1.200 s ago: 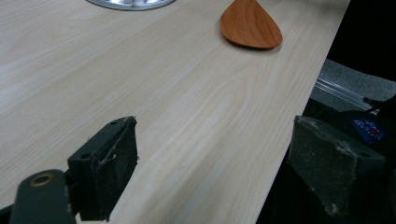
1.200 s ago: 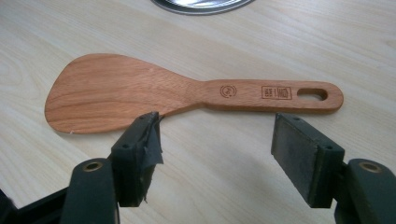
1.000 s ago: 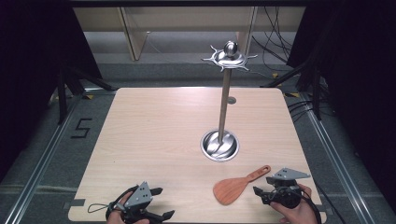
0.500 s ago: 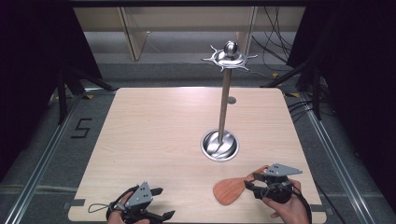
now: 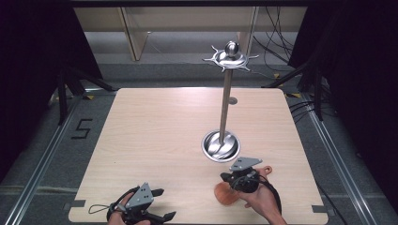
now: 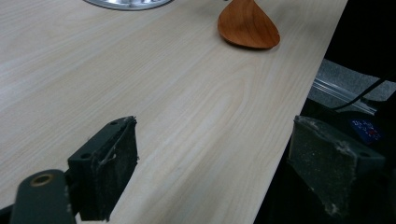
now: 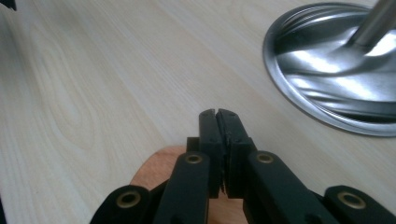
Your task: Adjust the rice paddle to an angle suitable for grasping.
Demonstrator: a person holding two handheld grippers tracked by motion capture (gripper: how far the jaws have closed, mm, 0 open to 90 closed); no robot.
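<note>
Two handheld black grippers, bare hands

Left gripper: black body, grey three-cornered top plate, looped black cable, worn dusty jaw pads. Right gripper: same grey plate, black linkage arms with brass-coloured rivets, black cable trailing past the wrist.

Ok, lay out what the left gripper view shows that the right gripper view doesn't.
Left gripper view's own: the left gripper with jaws wide open, the whole rounded blade of the wooden spatula, and the edge of the table with a metal rail beyond it.
Right gripper view's own: the right gripper, whose jaws have just been closing and now meet with nothing seen between them, and the stand's pole rising from its base.
Shared: the table, the wooden spatula and the shiny base.
</note>
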